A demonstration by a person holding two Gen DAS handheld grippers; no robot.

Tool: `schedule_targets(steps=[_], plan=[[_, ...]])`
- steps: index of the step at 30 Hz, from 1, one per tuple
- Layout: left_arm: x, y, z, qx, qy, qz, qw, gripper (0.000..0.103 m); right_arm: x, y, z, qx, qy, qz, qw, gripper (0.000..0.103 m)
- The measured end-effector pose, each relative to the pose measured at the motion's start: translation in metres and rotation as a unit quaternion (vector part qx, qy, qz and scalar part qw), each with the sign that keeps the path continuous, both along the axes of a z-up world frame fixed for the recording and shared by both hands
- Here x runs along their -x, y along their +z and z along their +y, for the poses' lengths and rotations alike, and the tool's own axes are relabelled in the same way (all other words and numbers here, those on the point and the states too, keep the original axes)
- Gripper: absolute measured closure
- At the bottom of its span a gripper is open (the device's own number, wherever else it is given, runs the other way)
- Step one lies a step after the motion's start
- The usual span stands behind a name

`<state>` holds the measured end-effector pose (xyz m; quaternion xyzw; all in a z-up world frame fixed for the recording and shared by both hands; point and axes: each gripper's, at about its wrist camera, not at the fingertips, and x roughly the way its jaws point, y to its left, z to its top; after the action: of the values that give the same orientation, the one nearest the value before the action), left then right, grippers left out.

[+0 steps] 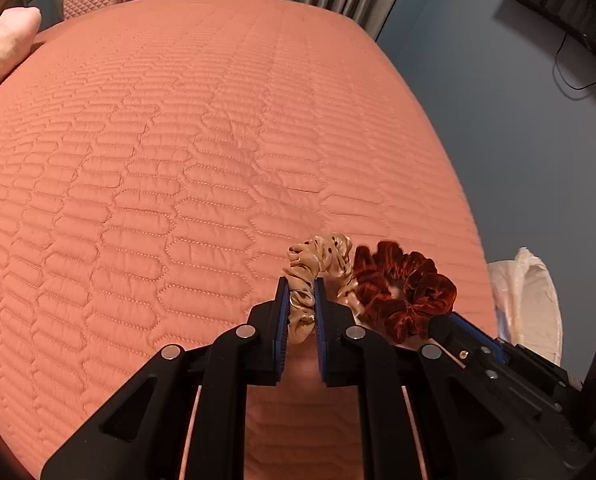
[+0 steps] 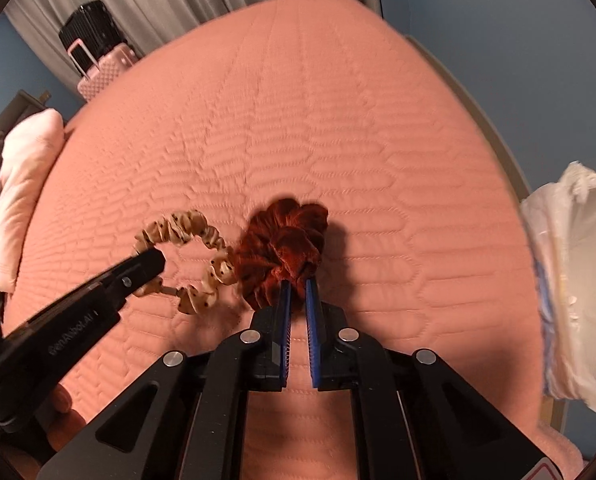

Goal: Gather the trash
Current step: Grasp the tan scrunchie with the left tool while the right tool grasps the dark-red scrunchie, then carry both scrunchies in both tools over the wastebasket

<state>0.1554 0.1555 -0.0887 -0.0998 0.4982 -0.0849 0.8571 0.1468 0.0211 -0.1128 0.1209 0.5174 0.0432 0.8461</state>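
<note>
1. Left gripper (image 1: 301, 292) is pinched nearly closed on the beige scrunchie (image 1: 322, 264), above the bed (image 1: 177, 140).
2. Right gripper (image 2: 298, 290) is clamped nearly closed on the red scrunchie (image 2: 281, 240), just beside the beige one.

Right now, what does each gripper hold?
Left gripper: closed on the beige scrunchie.
Right gripper: closed on the red scrunchie.

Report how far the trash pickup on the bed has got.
Done: both scrunchies are gripped. The left gripper has its jaws shut on the beige scrunchie; the right gripper has its jaws shut on the red scrunchie. In hand: each hangs from its jaws over the bed. Left: neither is yet in the white bag beside the bed.
</note>
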Motion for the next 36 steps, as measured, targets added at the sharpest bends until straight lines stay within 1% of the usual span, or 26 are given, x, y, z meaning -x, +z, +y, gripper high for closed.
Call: schedule_targets(steps=[9, 15, 21, 29, 36], plan=[[0.018, 0.042, -0.043, -0.004, -0.030, -0.039, 0.9988, 0.091, 0.034, 0.060, -0.033, -0.011, -0.021, -0.065, 0.998, 0.097], [0.033, 0.071, -0.075, -0.004, -0.060, -0.067, 0.9960, 0.091, 0.064, 0.103, -0.069, -0.019, -0.046, -0.112, 0.992, 0.097], [0.044, 0.095, -0.113, -0.002, -0.093, -0.090, 0.9916, 0.091, 0.087, 0.137, -0.106, -0.018, -0.072, -0.151, 0.986, 0.097], [0.057, 0.116, -0.161, 0.004, -0.137, -0.110, 0.9845, 0.091, 0.120, 0.168, -0.156, -0.012, -0.112, -0.185, 0.976, 0.097], [0.066, 0.129, -0.201, 0.005, -0.177, -0.120, 0.9769, 0.091, 0.142, 0.180, -0.200, -0.010, -0.147, -0.199, 0.969, 0.097]])
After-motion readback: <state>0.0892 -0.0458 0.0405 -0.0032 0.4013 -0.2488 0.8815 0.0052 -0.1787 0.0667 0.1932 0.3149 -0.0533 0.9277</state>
